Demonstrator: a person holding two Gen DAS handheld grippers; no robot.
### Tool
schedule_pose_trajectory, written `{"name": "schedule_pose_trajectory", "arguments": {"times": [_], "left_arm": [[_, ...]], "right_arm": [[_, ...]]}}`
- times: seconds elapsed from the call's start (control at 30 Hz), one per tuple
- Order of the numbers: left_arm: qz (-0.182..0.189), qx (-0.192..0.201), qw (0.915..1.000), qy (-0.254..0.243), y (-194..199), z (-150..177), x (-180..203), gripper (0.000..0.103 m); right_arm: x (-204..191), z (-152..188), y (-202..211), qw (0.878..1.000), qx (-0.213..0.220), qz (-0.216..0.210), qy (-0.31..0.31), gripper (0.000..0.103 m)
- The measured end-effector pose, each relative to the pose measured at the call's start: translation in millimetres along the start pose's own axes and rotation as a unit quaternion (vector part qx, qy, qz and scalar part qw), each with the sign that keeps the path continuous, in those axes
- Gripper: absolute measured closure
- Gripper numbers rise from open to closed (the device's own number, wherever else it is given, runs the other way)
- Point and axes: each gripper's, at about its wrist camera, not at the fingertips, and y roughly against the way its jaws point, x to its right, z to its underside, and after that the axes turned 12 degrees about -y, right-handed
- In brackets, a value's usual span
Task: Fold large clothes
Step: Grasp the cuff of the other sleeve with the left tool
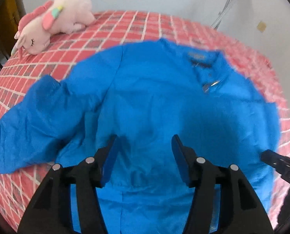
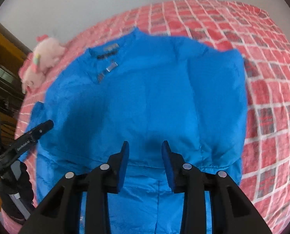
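Note:
A bright blue jacket (image 1: 154, 101) lies spread on a red checked bedspread (image 1: 115, 27), collar with a dark label toward the far side. One sleeve (image 1: 28, 117) stretches out to the left in the left wrist view. My left gripper (image 1: 144, 139) is open and empty, hovering over the jacket's lower part. My right gripper (image 2: 145, 145) is open and empty, above the jacket (image 2: 145, 97) near its hem. The left gripper also shows at the left edge of the right wrist view (image 2: 28, 136).
A pink plush toy (image 1: 55, 17) lies at the bed's far left corner; it also shows in the right wrist view (image 2: 43, 62). A white wall stands behind the bed. Dark furniture (image 2: 0, 74) stands to the left of the bed.

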Motion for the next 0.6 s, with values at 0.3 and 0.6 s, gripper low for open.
{"name": "schedule_pose_trajectory", "arguments": {"times": [0.3, 0.6], "left_arm": [[0.0, 0.009, 0.9996, -0.027, -13, 13, -4, 0.048], [0.059, 0.022, 0.9972, 0.042, 43, 25, -54, 0.041]], "right_arm": [[6, 12, -30, 1.0, 0.004, 0.026, -0.005, 0.069], [-6, 18, 25, 0.999, 0.025, -0.024, -0.01, 0.056]]}}
